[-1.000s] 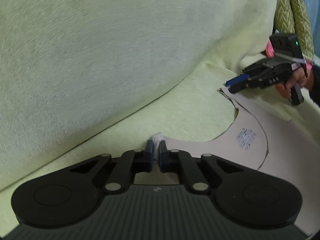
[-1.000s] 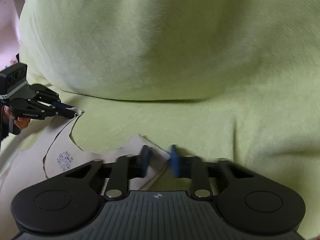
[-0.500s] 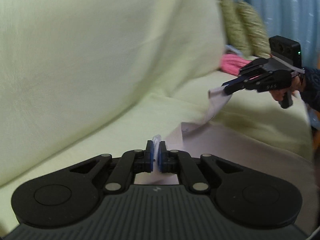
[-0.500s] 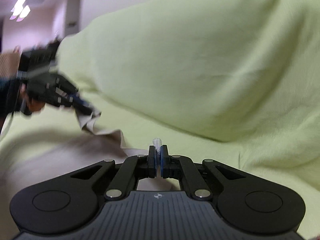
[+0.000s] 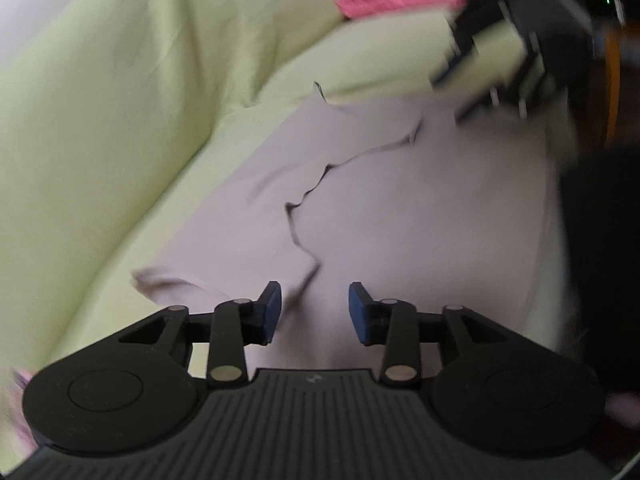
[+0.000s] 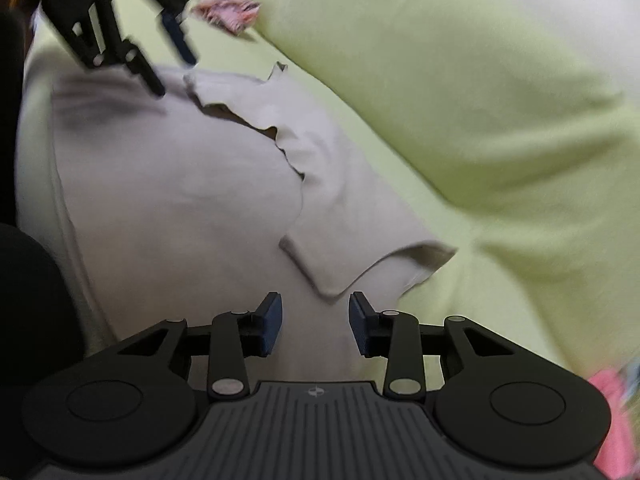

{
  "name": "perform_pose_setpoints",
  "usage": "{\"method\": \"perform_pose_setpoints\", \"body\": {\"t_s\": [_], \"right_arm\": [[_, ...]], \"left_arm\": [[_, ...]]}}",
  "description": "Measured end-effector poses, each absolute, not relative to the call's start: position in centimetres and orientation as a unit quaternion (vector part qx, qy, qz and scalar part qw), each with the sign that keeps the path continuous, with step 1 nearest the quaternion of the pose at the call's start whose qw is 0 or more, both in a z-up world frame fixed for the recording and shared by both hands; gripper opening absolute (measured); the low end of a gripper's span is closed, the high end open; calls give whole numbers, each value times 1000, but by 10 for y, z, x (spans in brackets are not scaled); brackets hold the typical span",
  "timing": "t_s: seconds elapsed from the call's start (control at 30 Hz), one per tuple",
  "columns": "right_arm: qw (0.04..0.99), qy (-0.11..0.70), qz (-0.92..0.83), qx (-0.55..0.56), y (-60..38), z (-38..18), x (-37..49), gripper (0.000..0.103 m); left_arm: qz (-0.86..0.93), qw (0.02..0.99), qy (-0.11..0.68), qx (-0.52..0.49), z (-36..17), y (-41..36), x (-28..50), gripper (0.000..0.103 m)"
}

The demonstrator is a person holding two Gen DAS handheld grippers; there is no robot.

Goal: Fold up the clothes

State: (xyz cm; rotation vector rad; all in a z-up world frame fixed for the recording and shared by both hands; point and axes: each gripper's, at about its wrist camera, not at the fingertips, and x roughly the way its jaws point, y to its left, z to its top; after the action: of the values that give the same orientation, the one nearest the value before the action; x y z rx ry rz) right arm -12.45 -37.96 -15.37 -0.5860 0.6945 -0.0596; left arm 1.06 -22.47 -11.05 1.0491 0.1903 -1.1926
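- The left gripper (image 5: 314,312) is spread and holds nothing; the shirt (image 5: 400,208) lies on the sofa (image 5: 100,140) just ahead of it and under it.
- A wavy folded edge runs away from this gripper toward the right gripper (image 5: 472,76).
- The right gripper (image 6: 316,326) is spread too; a folded corner of the shirt (image 6: 180,200) lies just ahead, a little to its right.
- Both grippers are equally near, one at each end of the shirt's long axis.

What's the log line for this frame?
left tool: open | right tool: open | beige garment: folded over, on green sofa cover
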Motion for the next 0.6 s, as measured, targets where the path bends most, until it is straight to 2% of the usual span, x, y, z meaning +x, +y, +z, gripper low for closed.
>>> {"method": "perform_pose_setpoints", "body": {"t_s": [0.2, 0.33, 0.4, 0.43, 0.6], "right_arm": [[846, 344, -27, -407, -377, -179, -95, 31], [818, 342, -21, -462, -375, -192, -79, 21], [804, 349, -9, -481, -376, -197, -75, 0], [800, 350, -2, -487, -376, -198, -74, 0], [826, 317, -24, -466, -383, -169, -76, 0]], "left_arm": [[-492, 651, 11, 578, -143, -232, 5, 32], [-460, 617, -35, 638, -162, -236, 1, 17], [-465, 622, -32, 629, -155, -231, -6, 12], [-468, 624, -31, 625, -151, -228, -9, 4], [-480, 636, -26, 603, -133, -213, -26, 4]]}}
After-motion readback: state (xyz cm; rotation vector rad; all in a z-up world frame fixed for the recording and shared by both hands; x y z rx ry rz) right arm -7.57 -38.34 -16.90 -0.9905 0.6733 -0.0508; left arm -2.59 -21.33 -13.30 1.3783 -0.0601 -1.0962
